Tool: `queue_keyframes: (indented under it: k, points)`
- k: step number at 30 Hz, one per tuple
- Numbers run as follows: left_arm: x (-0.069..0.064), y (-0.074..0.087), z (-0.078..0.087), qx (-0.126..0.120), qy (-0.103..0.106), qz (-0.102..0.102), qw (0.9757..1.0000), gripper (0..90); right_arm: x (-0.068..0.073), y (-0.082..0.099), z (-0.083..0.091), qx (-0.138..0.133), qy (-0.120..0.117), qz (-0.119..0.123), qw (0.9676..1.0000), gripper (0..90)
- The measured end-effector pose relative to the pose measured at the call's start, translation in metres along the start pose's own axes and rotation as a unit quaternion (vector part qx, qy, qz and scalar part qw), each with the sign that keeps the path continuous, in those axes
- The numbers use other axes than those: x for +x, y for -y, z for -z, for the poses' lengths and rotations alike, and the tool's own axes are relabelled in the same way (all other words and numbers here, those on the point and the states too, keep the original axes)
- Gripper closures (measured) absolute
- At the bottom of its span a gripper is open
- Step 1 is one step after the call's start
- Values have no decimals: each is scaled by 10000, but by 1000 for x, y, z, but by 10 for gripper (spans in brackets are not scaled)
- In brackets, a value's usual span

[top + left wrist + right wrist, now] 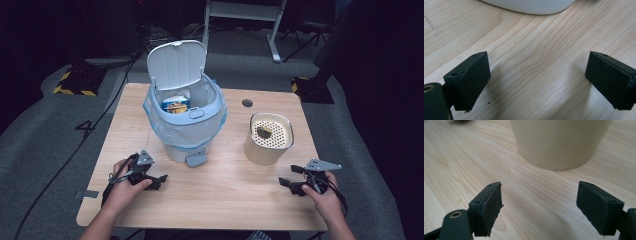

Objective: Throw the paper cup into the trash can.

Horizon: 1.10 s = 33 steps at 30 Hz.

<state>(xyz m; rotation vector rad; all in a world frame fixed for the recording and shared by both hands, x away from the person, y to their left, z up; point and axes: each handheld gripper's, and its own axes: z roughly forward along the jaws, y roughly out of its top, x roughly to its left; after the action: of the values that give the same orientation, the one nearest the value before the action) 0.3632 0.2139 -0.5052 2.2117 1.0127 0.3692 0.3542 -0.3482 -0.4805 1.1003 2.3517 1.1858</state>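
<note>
Standing open on the wooden table [215, 195], the pale blue pedal bin [186, 117] has its lid tipped back and a blue-and-yellow carton [175, 104] inside its liner, while the cream canister [268, 139] to its right holds a dark scrap on its perforated insert. Both grippers rest low near the front edge with nothing between their spread jaws, the left gripper [161, 181] just short of the bin and the right gripper [286, 184] just short of the canister. Grey carpet and dark equipment stands surround the table.

Overhead light falls bright on the table [210, 200] amid dark surroundings; the close gripper views are soft, with gentle shadows.
</note>
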Motion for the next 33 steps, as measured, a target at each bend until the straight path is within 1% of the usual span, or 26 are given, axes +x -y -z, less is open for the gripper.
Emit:
queue_keyframes:
  k: [3,5,8,11,13,19,22,26,33]
  points:
    - [0,0,0,1,-1,3,10000,63,-1,4,-5,116,64,20,9999,206]
    - [0,0,0,5,13,-8,10000,62,-2,6,-7,167,107,87,9998,201]
    - [2,0,0,26,87,-34,10000,61,-3,10,-11,295,181,319,9989,171]
    - [3,0,1,27,110,-90,9999,65,-4,16,-16,417,209,495,9977,140]
    - [4,0,1,31,122,-93,9999,74,-5,17,-17,371,182,423,9983,139]
    - [4,0,2,34,100,-52,9999,90,-7,16,-18,397,100,479,9980,122]
    - [4,0,2,25,47,-38,10000,105,-7,16,-18,397,101,484,9980,122]
    - [3,0,4,16,65,-16,10000,151,-7,16,-18,396,100,484,9980,122]
    - [3,-2,4,53,26,-26,10000,164,-7,16,-18,397,103,484,9980,122]
